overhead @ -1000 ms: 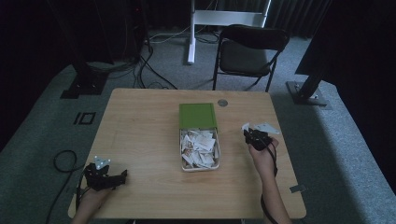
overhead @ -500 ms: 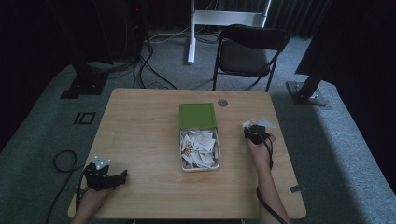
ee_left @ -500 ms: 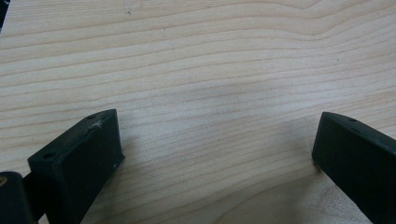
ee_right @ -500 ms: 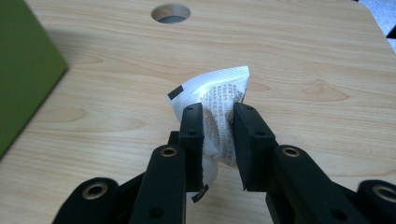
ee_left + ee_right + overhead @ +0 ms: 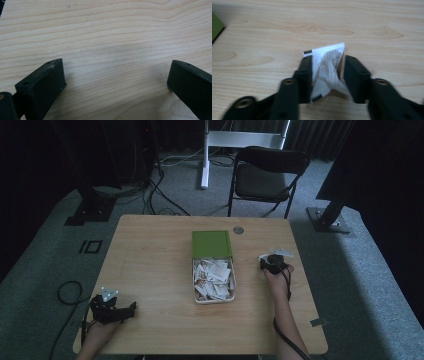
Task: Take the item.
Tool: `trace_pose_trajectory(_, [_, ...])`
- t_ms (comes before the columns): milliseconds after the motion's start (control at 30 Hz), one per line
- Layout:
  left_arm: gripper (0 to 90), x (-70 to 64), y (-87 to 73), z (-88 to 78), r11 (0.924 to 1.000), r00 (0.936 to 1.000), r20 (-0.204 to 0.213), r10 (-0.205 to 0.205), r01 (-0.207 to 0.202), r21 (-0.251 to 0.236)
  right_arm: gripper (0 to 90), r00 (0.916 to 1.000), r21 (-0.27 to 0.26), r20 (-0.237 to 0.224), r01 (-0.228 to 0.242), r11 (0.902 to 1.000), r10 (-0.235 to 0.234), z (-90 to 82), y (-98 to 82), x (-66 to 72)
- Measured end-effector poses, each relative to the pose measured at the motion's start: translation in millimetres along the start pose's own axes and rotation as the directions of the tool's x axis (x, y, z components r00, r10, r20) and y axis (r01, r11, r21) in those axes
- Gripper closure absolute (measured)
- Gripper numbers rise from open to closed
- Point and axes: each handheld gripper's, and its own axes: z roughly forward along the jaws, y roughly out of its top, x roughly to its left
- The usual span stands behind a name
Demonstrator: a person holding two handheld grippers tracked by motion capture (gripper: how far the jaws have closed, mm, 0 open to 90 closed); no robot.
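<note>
Right gripper (image 5: 325,75): its jaws have just been opening; they are standing narrowly apart around 1 white printed packet (image 5: 328,66), low over the table (image 5: 150,255).
Packet: it is sitting between the jaws, right of the green tin (image 5: 212,244).
Left gripper (image 5: 115,80): jaws are standing wide over bare wood.

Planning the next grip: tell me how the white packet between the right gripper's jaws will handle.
The packet looks creased and thin, so it is probably floppy and light. The right gripper jaws have just been opening around it; it may slump onto the table. Its flat shape will not roll.
</note>
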Motion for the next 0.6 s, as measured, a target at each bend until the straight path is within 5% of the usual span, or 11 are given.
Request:
trace_pose_trajectory(400, [2.3, 0.0, 0.0, 0.0, 1.0, 1.0, 0.0, 0.0, 0.0, 0.0, 22.6, 0.9953, -0.051, -0.095, -0.023, 0.9984, 0.018, -15.2, -5.1, -4.9])
trace_pose_trajectory(600, [2.3, 0.0, 0.0, 0.0, 1.0, 1.0, 0.0, 0.0, 0.0, 0.0, 17.2, 0.9936, -0.07, -0.113, -0.019, 0.9974, 0.011, -26.2, -9.2, -4.9])
